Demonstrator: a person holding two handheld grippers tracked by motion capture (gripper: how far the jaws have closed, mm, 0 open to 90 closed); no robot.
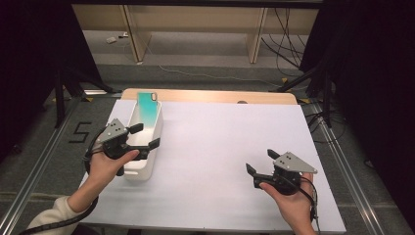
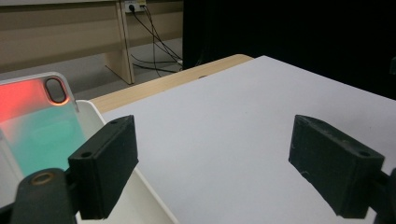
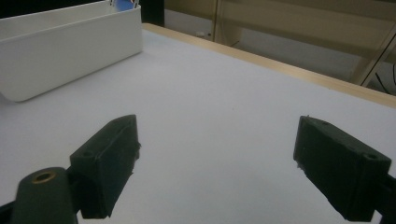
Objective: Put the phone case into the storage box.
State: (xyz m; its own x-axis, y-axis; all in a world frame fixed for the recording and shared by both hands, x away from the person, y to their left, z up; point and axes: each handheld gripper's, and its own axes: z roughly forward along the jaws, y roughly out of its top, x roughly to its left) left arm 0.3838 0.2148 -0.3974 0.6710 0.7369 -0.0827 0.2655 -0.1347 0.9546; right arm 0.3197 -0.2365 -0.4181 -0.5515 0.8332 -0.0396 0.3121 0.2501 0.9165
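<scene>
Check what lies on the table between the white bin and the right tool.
Nothing: in the high view, the stretch of white table between the white bin and the right tool is bare. The right gripper view agrees.

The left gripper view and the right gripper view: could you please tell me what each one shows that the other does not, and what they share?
Left gripper view alone: the phone case, teal shading to red, standing in the white bin, its camera cutout at the top. Right gripper view alone: the bin's long outer wall seen from the side. Both share the white tabletop, its wooden edge beyond, and a pair of open black jaws with nothing between them: the left gripper and the right gripper.
</scene>
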